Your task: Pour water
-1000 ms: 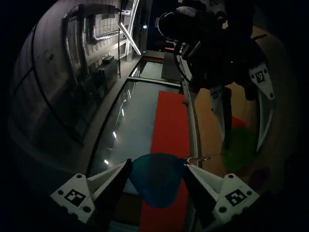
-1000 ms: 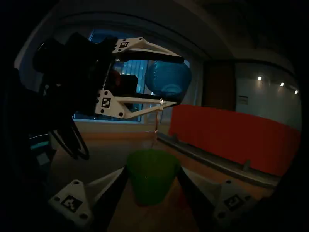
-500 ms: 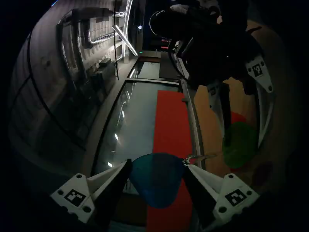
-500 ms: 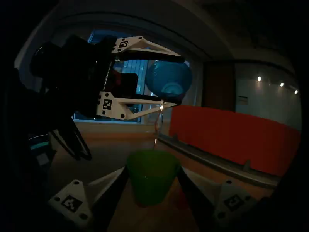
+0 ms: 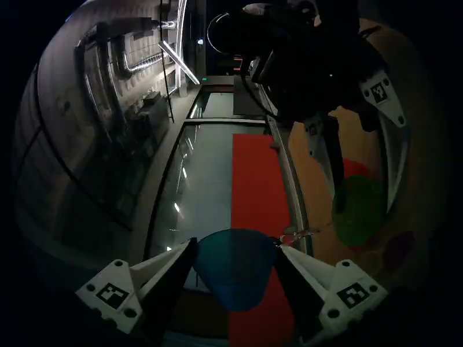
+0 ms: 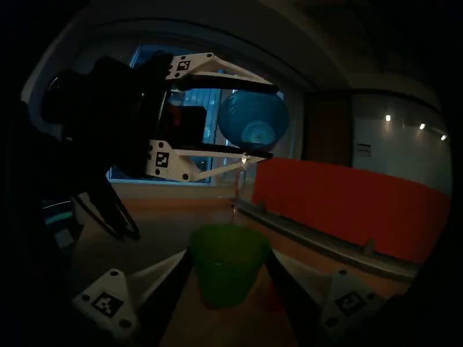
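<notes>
- L gripper point(image 5: 235, 246): fingers part open, closed onto the blue cup point(image 5: 234, 272), one finger pressing each side of it. In its own view the cup's rim faces away from the camera.
- In the right gripper view the L gripper sits up high, w/ the blue cup on its side between the fingers and its mouth tipped downward.
- Thin water stream point(image 6: 237, 194) drops from the blue cup's lower lip toward the green cup point(image 6: 227, 272) directly below.
- R gripper point(image 6: 228, 254): fingers part open, clamped on both sides of the green cup, which stands upright w/ its mouth up.
- Green cup is over the wooden table point(image 6: 156, 231); can't tell if its base touches.
- Red panel point(image 6: 347, 196) stands behind the table on the right.
- Scene v. dim; water level in the green cup can't be made out.
</notes>
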Tool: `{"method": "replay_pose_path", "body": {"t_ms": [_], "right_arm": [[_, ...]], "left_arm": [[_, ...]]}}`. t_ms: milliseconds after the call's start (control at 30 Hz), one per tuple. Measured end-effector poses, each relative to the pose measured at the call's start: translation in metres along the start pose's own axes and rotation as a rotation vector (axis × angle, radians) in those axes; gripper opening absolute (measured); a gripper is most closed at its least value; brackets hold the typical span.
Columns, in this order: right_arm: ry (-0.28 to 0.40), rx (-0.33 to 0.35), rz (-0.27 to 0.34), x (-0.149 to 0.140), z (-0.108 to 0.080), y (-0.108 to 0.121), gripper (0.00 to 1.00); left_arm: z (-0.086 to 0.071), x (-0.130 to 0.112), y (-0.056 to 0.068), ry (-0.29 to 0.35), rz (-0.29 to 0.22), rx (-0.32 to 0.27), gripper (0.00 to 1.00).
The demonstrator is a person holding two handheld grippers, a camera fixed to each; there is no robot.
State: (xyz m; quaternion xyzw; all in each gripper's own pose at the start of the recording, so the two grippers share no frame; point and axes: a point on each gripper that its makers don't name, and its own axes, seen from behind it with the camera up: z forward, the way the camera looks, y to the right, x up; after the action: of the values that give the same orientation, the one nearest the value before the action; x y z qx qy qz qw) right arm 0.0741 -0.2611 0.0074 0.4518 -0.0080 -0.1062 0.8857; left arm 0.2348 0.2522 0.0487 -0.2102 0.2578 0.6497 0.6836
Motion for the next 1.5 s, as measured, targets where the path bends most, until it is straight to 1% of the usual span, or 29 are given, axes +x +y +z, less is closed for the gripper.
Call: {"method": "replay_pose_path", "body": {"t_ms": [267, 400, 600, 800, 967, 1200, 1367, 1500], "right_arm": [[0.001, -0.002, 0.0, -0.001, 0.0, 0.001, 1.0], [0.001, -0.003, 0.001, 0.0, -0.001, 0.002, 1.0], [0.003, -0.003, 0.0, 0.0, -0.001, 0.002, 1.0], [0.003, -0.003, 0.001, 0.0, 0.0, 0.001, 1.0], [0.003, -0.001, 0.0, 0.001, 0.0, 0.001, 1.0], [0.002, -0.002, -0.001, 0.002, 0.001, 0.001, 1.0], [0.003, -0.003, -0.001, 0.002, 0.001, 0.002, 1.0], [0.005, -0.003, -0.001, 0.003, 0.001, 0.001, 1.0]], "left_arm": [[-0.003, 0.006, -0.001, 0.003, 0.037, 0.004, 0.9], [-0.003, 0.008, -0.003, 0.003, 0.065, 0.011, 0.9], [-0.003, 0.011, -0.003, 0.006, 0.107, 0.017, 0.9], [-0.003, 0.016, -0.008, 0.019, 0.134, 0.034, 0.9], [-0.004, 0.018, -0.008, 0.019, 0.155, 0.045, 0.9], [-0.005, 0.019, -0.001, 0.016, 0.162, 0.045, 0.9], [-0.005, 0.018, -0.003, 0.016, 0.16, 0.043, 0.9], [-0.004, 0.016, -0.007, 0.019, 0.149, 0.044, 0.9]]}}
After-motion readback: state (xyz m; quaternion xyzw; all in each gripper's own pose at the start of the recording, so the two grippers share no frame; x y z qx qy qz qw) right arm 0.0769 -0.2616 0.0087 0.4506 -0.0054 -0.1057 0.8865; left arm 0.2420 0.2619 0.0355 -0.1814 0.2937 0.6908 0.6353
